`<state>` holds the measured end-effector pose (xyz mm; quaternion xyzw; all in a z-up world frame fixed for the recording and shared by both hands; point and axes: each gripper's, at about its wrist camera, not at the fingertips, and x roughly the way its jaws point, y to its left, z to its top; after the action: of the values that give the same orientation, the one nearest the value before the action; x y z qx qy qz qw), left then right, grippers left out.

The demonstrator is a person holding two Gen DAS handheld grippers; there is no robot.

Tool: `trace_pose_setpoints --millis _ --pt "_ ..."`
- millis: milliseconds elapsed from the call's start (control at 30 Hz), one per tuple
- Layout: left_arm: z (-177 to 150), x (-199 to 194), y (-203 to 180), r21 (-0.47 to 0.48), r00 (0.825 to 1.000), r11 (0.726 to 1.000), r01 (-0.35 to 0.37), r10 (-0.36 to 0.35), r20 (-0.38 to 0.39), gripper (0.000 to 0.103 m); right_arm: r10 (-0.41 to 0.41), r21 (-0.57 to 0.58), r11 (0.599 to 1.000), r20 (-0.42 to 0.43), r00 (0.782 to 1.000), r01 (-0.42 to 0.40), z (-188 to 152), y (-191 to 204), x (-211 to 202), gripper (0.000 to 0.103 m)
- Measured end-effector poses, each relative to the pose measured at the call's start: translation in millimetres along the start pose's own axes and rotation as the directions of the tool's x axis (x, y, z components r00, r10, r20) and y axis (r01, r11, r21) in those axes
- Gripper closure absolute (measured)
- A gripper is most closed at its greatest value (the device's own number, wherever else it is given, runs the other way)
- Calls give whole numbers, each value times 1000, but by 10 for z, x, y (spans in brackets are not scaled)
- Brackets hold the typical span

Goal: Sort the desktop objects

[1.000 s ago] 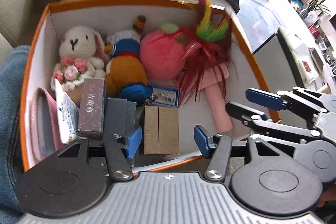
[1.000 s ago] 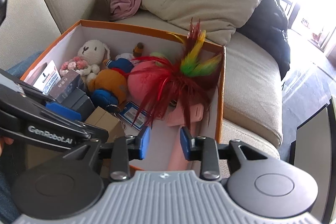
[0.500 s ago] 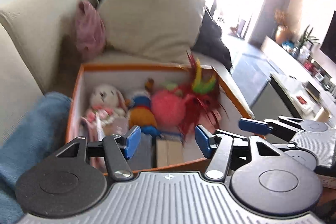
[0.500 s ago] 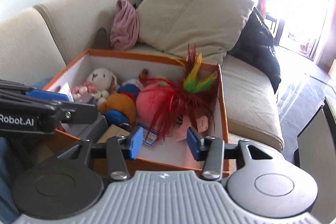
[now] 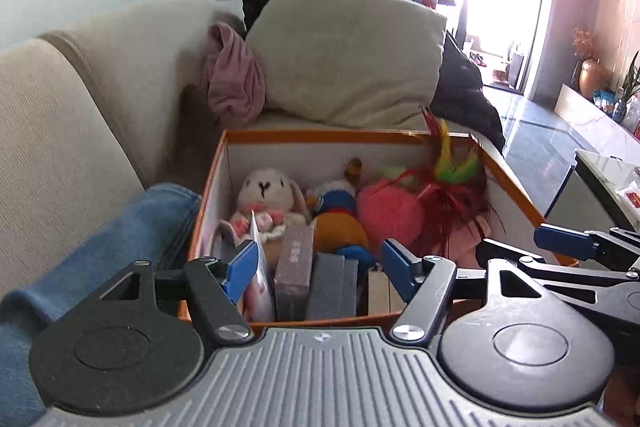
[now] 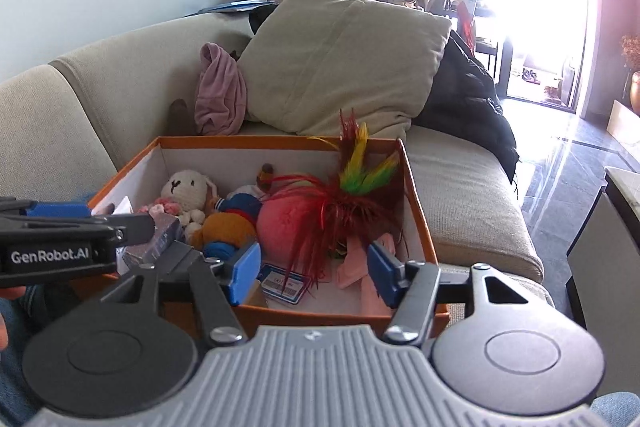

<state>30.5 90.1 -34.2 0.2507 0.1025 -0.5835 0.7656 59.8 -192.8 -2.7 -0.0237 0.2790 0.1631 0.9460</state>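
Observation:
An orange box (image 5: 320, 137) with white inner walls sits on the sofa, seen too in the right wrist view (image 6: 280, 141). It holds a white bunny (image 5: 266, 189), an orange and blue plush (image 5: 340, 227), a pink ball (image 5: 388, 211), a red feather toy (image 5: 452, 187), a purple-brown box (image 5: 294, 267), a grey box (image 5: 330, 283) and a blue card (image 6: 286, 281). My left gripper (image 5: 320, 267) hangs at the box's near rim, jaws opening, nothing between them. My right gripper (image 6: 314, 277) is beside it over the near right corner, jaws also opening and empty.
A beige cushion (image 5: 352, 47), a pink cloth (image 5: 234, 79) and a black jacket (image 5: 464, 91) lie on the sofa behind the box. A person's leg in jeans (image 5: 100, 247) rests left of it. A low table (image 5: 600, 183) stands at the right.
Both views have tilted up from looking down into the box to looking across it at the sofa and room. Both grippers' jaws have spread wider, and the box now looks farther away.

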Motion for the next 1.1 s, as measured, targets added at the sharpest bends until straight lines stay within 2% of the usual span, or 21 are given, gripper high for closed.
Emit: trace_pose_setpoints --millis 233,400,433,533,567,633,1100 --pt "-101 36 -5 29 1000 1000 -12 11 18 19 22 18 1000 -19 1000 -22 -124 -14 58 37" --pt "-125 52 -35 53 999 998 -23 22 31 16 9 12 1000 -11 1000 -9 -146 4 78 35" --pt "-122 61 -30 50 999 999 -20 19 29 16 7 12 1000 -10 1000 -7 -149 4 80 35" --pt "-121 167 34 -4 998 1000 6 -7 -57 14 6 13 1000 -7 1000 -6 -154 1 83 35" --pt "-135 180 45 -10 998 1000 12 -12 -61 13 6 11 1000 -7 1000 -6 -156 -1 85 35" --pt "-163 161 32 14 999 1000 13 -12 -38 13 4 11 1000 -2 1000 -4 -160 -4 86 35" --pt "-159 180 37 4 998 1000 12 -12 -58 13 3 10 1000 -3 1000 -3 -162 4 89 34"
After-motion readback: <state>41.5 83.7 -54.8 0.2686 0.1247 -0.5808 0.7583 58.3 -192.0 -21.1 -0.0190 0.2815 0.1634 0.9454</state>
